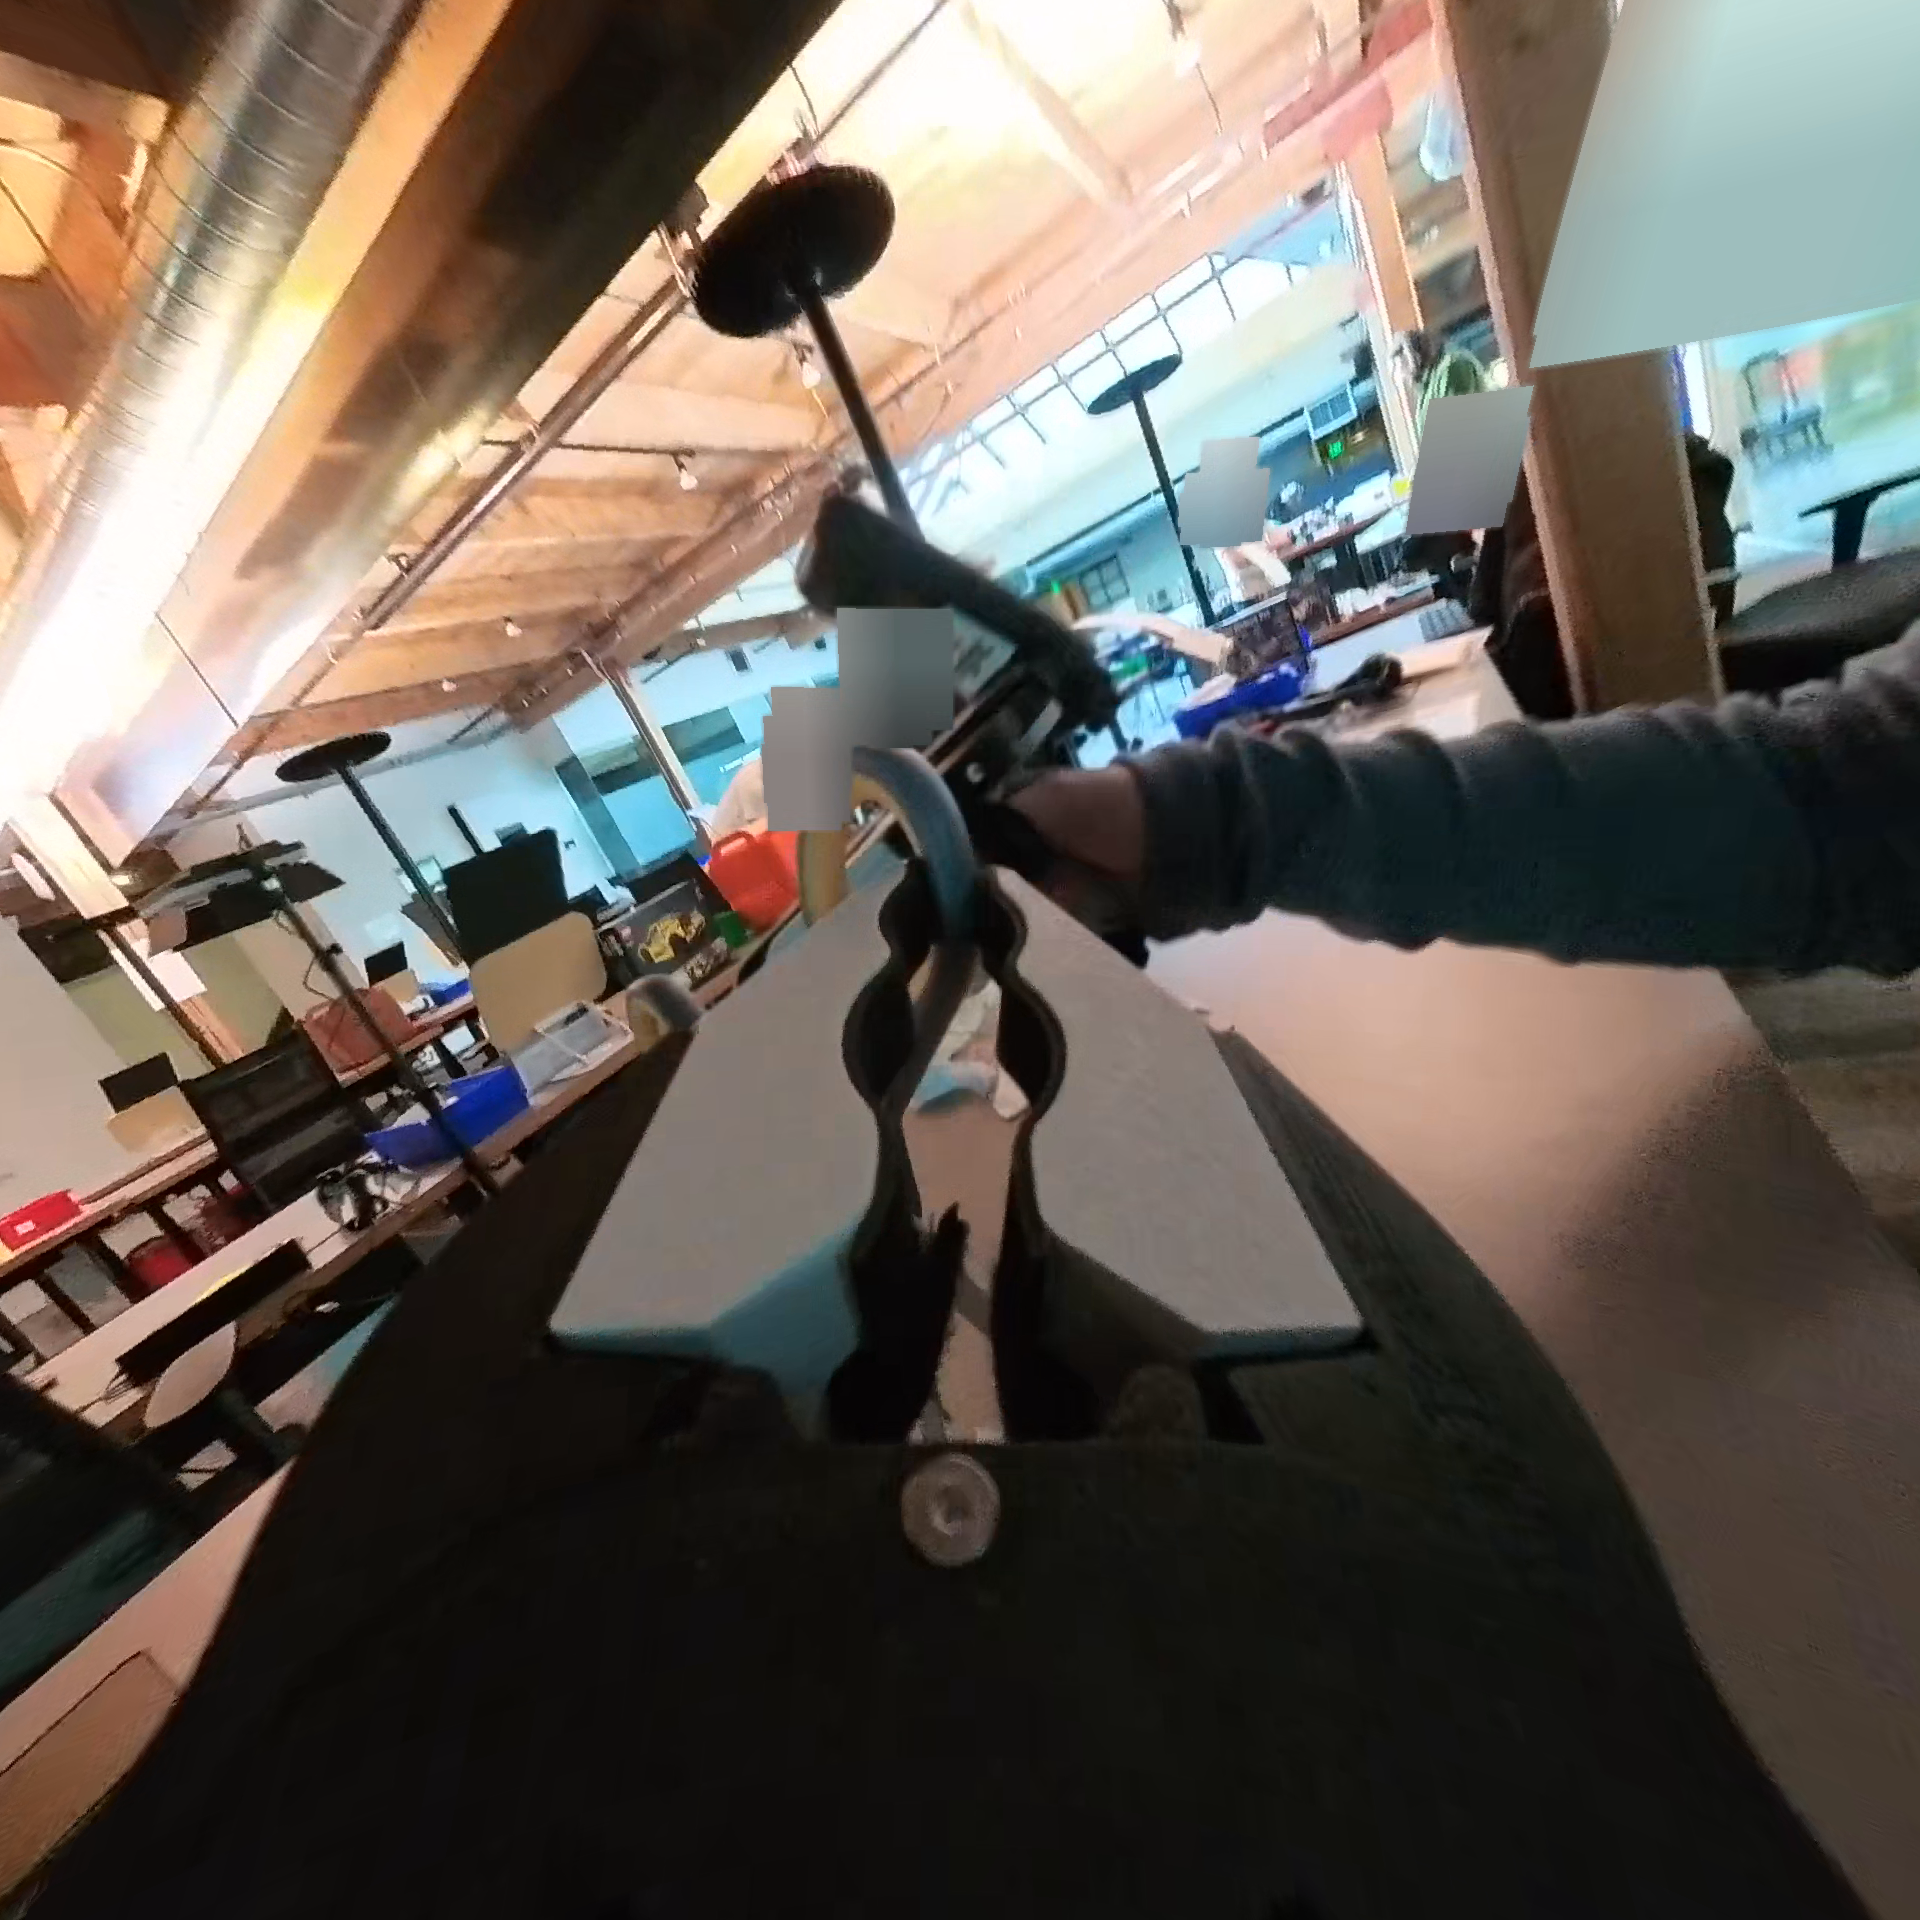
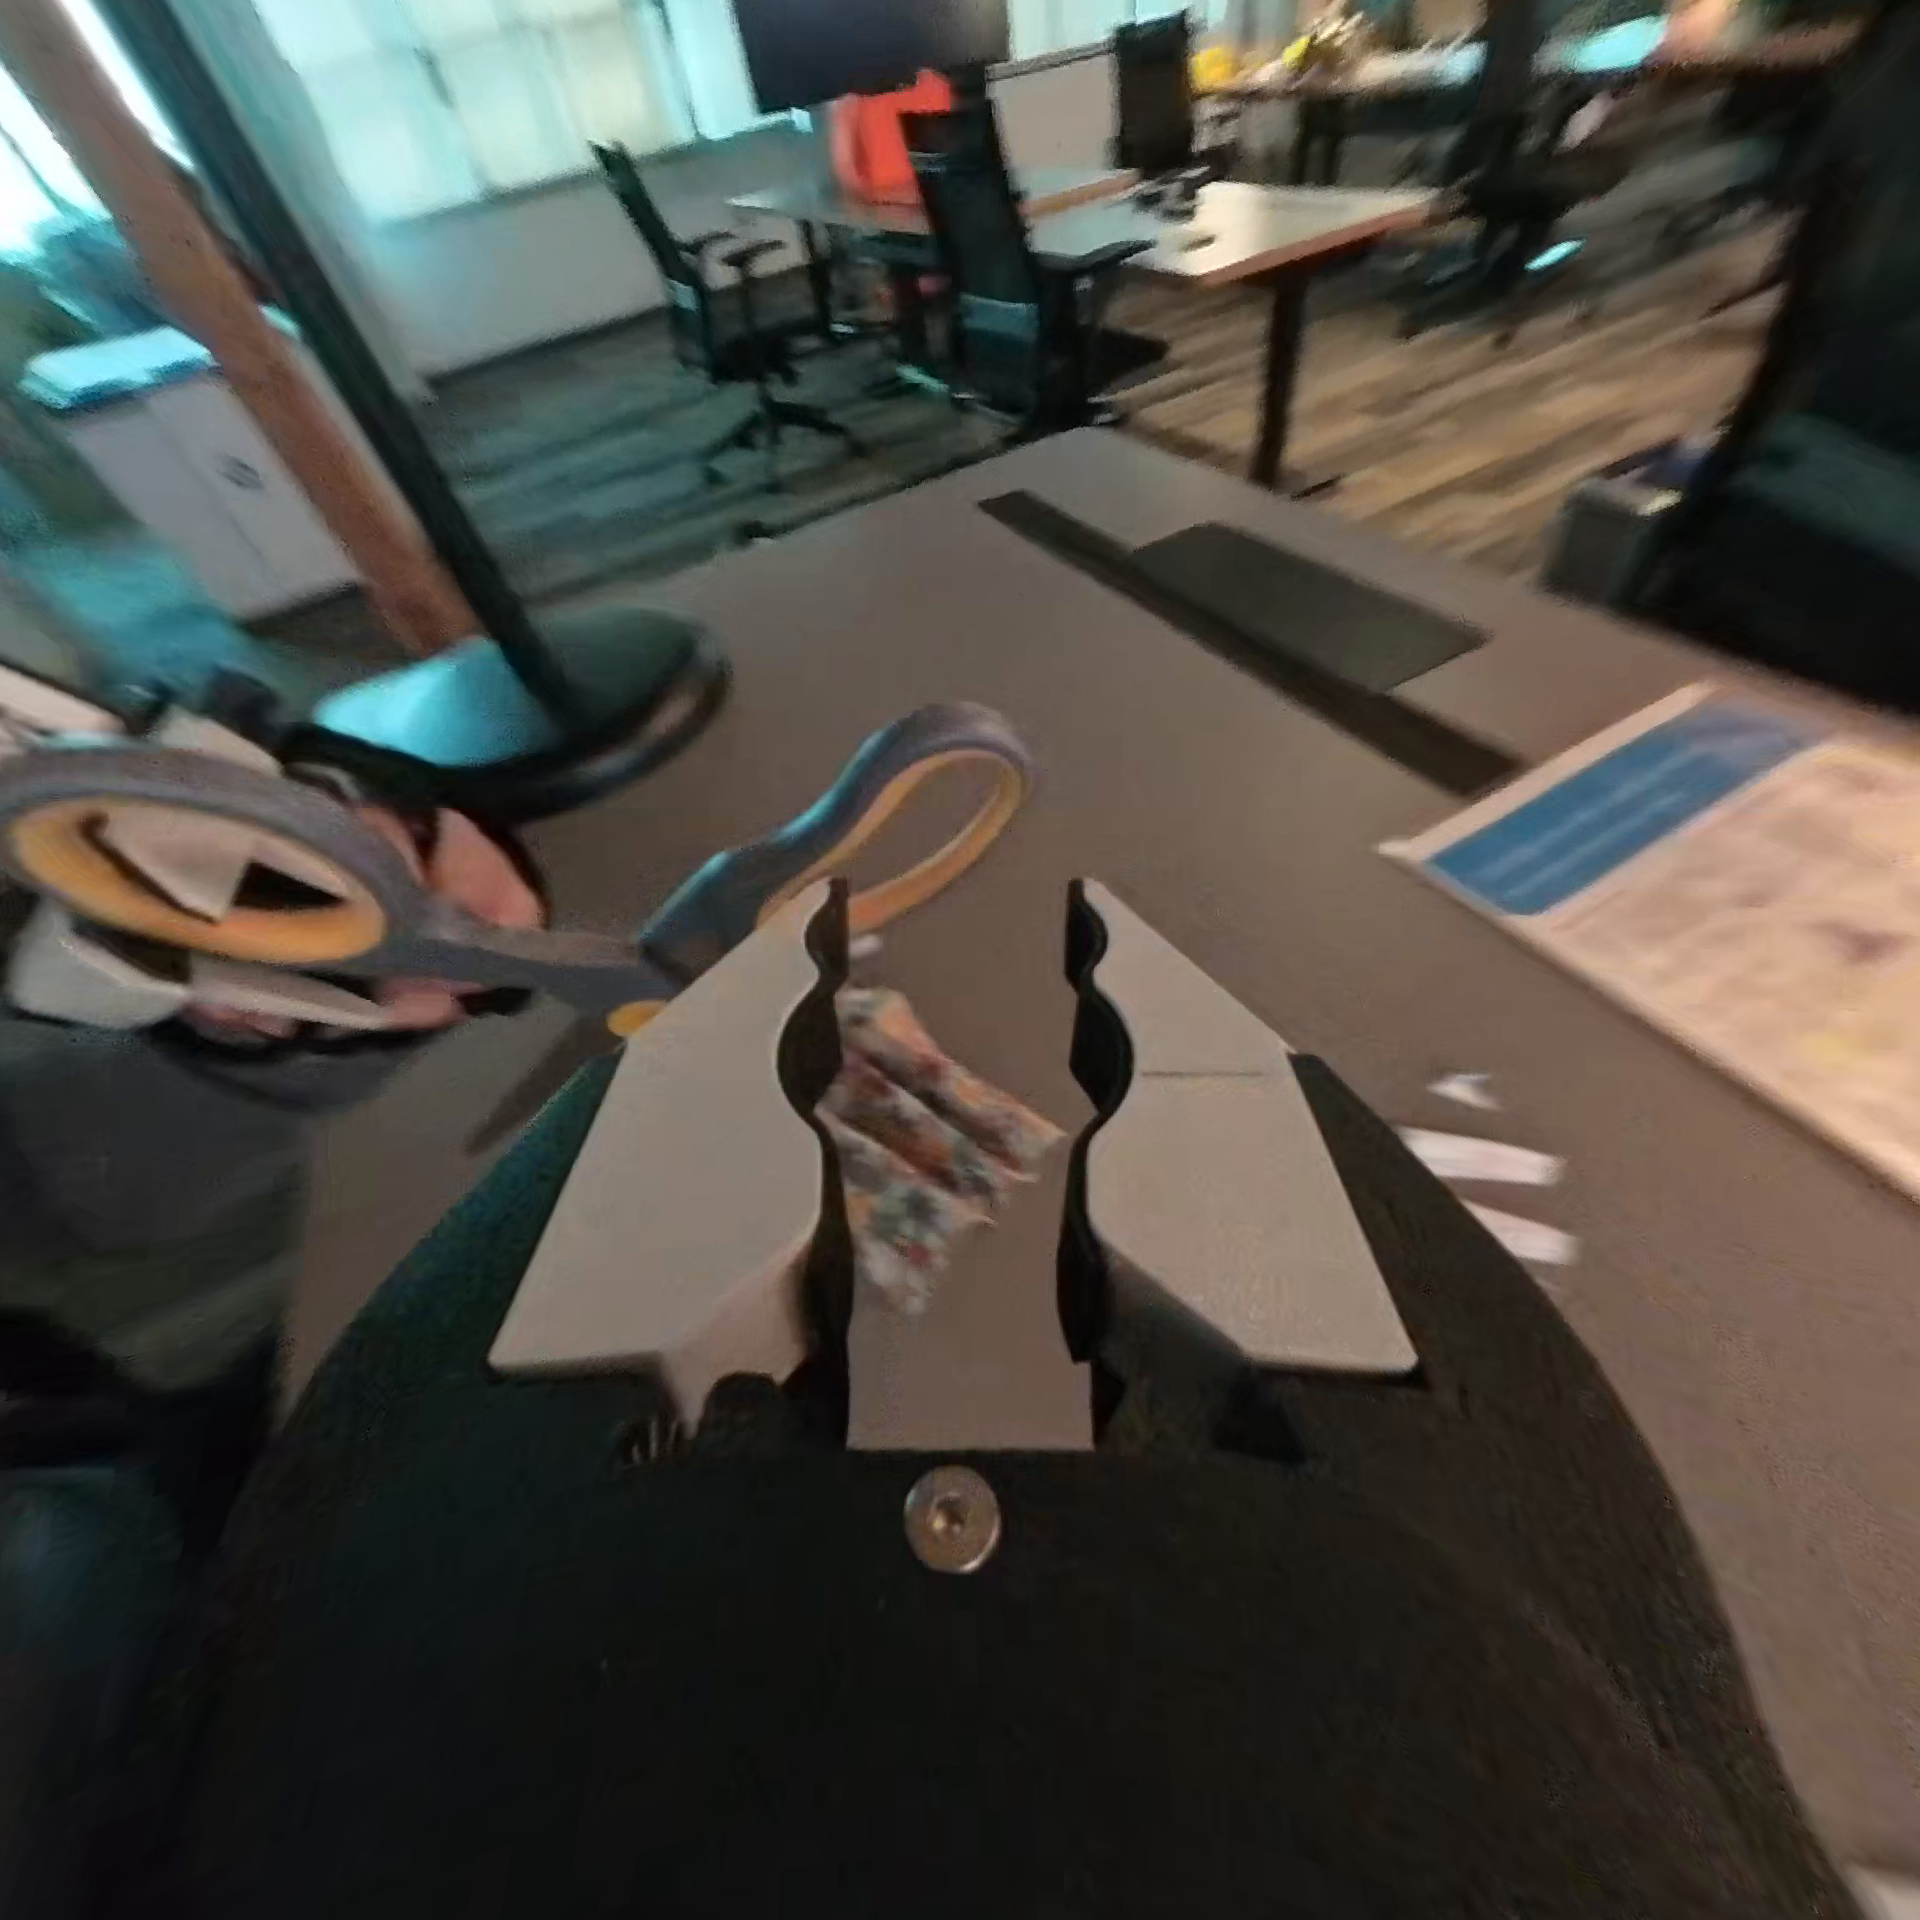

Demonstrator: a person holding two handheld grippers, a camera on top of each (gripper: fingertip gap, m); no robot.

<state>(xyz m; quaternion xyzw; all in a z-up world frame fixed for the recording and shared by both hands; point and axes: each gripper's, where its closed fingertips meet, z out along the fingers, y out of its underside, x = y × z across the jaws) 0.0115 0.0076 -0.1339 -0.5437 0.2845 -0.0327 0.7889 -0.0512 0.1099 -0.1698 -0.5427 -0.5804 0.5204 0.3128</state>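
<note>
Scissors with blue handles lined in yellow hang over the grey table, one handle loop pinched in the left gripper, whose pads press on it from both sides. The right gripper is spread wide, gripping nothing; a crumpled colourful wrapper lies on the table between its fingers, against the left one. White scraps and a printed sheet lie to the right.
</note>
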